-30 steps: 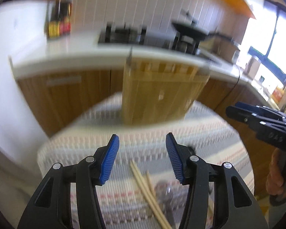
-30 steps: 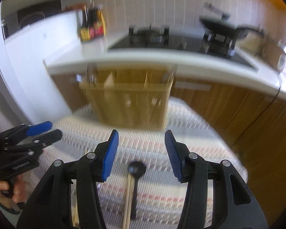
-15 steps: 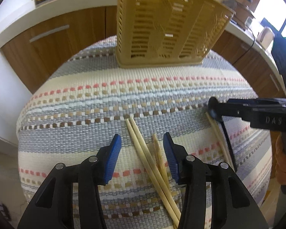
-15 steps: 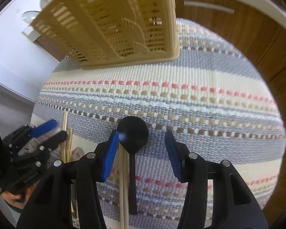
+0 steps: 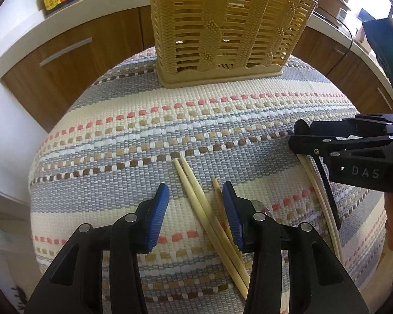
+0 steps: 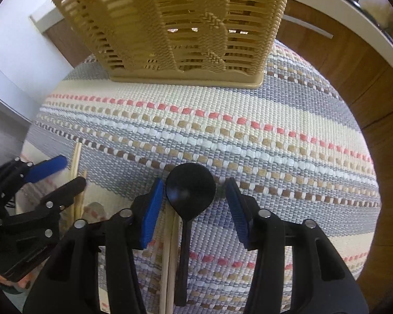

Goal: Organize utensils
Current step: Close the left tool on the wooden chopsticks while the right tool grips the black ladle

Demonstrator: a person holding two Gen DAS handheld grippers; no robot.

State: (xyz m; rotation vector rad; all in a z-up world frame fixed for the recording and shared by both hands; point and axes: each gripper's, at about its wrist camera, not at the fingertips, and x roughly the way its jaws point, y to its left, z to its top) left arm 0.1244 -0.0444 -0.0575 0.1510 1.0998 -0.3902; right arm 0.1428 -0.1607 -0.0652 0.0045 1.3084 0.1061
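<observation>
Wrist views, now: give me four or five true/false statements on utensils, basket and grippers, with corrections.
1. The black spoon lies on the striped mat between the right gripper fingers. True; its jaws are closing, pads not yet on it.
2. The yellow basket lies tipped on its side. False: it stands upright at the mat's far edge.
3. Chopsticks lie between the left gripper fingers. True.
4. The spoon is already in the basket. False: it is on the mat.
5. A pair of chopsticks lies right beside the spoon's handle. True.
</observation>
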